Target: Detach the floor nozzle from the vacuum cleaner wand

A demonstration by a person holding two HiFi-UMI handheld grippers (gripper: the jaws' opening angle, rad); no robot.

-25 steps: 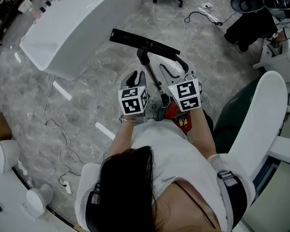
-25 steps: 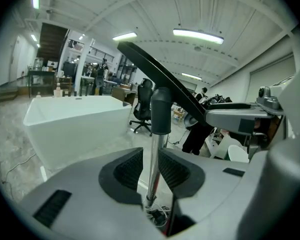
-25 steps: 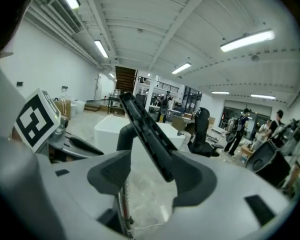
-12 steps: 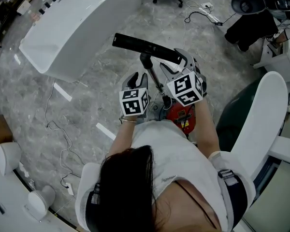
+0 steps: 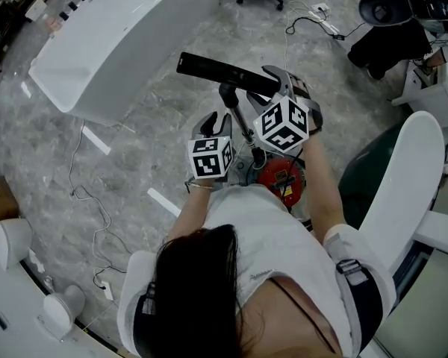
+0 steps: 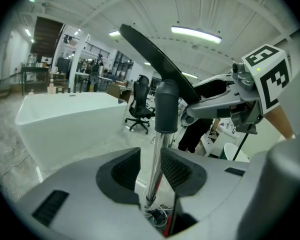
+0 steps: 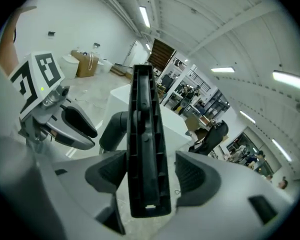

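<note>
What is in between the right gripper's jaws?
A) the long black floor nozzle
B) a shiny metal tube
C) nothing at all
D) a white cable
A: in the right gripper view the black floor nozzle stands between the jaws of the right gripper, which have just been opening and leave a gap beside it.

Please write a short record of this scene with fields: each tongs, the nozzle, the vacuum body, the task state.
left tongs: open, jaws just been opening; wand between the pads, not pinched
right tongs: open wide, jaws just been opening; floor nozzle between the pads, not gripped
floor nozzle: black, joined to the wand by a dark collar
vacuum body: red, below both tongs in head view
task: nozzle not yet detached
</note>
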